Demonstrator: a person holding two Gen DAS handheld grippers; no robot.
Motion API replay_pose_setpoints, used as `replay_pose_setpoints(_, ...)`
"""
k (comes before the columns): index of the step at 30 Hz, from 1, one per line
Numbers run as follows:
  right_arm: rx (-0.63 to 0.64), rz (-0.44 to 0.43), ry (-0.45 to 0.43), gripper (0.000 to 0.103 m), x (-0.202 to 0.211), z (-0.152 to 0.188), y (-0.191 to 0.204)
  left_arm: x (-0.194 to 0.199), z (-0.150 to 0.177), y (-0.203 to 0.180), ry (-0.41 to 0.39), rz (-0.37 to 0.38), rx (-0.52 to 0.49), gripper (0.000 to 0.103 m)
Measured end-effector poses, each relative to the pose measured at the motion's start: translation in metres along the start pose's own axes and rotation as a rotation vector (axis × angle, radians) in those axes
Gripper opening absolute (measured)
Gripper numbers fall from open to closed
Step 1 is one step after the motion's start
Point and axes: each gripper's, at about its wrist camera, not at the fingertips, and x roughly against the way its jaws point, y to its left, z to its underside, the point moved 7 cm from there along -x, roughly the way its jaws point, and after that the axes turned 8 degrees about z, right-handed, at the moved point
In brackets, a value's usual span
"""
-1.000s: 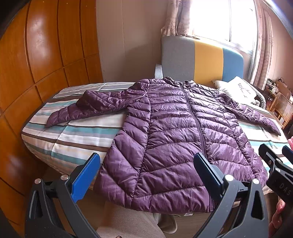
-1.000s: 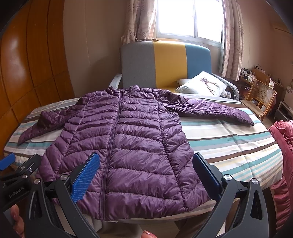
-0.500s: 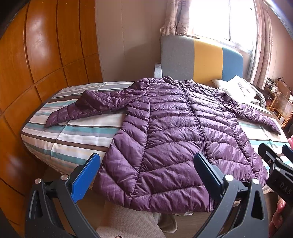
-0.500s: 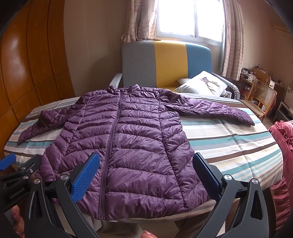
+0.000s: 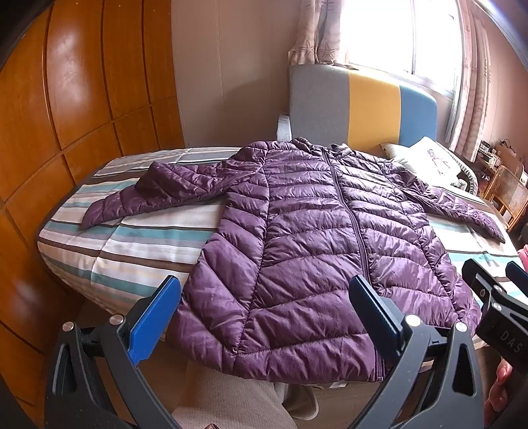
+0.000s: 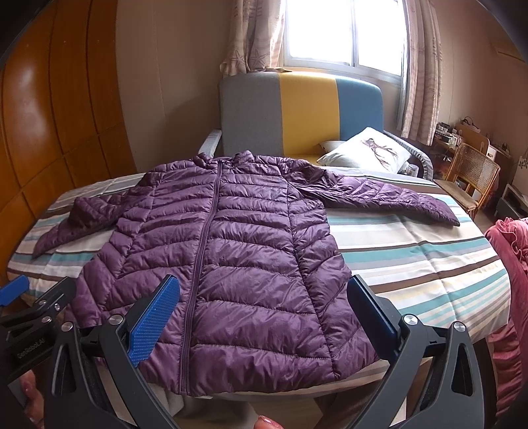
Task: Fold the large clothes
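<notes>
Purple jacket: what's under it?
The purple jacket lies spread flat on the striped bedspread, hem overhanging the near edge. Whatever lies beneath the body is covered. Both grippers, left gripper and right gripper, hover open.

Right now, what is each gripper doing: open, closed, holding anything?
Left gripper: open, empty, short of the purple jacket hem.
Right gripper: open, empty, also short of the hem.

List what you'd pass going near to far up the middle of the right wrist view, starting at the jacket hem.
Purple jacket → tri-colour headboard → curtained window.
</notes>
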Motion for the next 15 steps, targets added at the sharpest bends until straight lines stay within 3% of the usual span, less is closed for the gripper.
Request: replay_pose_setpoints(15, 0.001, -0.004, 0.016, 0.1, -0.0013, 0.0005, 0.0, -0.0032, 0.0027, -0.0017, 0.011, 0.011, -0.002, 0.101)
